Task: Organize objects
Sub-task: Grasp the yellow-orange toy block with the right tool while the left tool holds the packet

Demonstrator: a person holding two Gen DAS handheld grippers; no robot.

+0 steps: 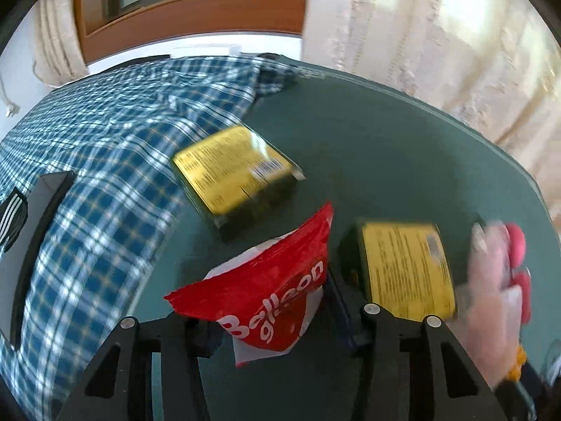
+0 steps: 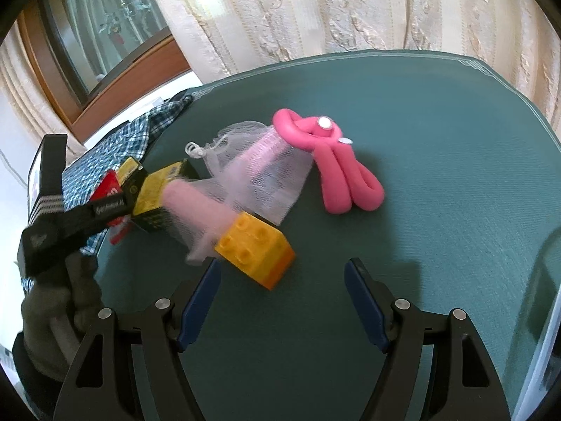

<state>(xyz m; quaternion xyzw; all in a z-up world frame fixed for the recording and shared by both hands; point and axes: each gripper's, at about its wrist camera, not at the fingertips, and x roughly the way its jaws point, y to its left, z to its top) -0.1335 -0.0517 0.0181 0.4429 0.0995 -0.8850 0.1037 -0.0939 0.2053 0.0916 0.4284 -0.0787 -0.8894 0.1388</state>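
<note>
Left tongs [image 1: 277, 329]: black arms, blue pads; jaws spread either side of the glossy red balloon packet [image 1: 266, 301], not visibly pinching it.
Right tongs [image 2: 282, 301]: released, blue pads wide apart above bare green cloth.
Checked shirt [image 1: 105, 147]: blue-white woven plaid, rumpled, draped over the left of the surface [image 1: 385, 133].
Far box [image 1: 235, 168]: flat, rectangular, yellow printed label, dark sides, touching the shirt's edge.
Near box [image 1: 406, 266]: same make, just right of the packet.
Mesh pouch [image 2: 252, 165]: sheer white netting, pink tint, drawstring loop, slumped over the brick.
Brick [image 2: 256, 249]: yellow plastic, studded top, just ahead of the right tongs' left pad.
Foam rollers [image 2: 336, 161]: pink, smooth, bent tubes with white end caps, touching the mesh.
</note>
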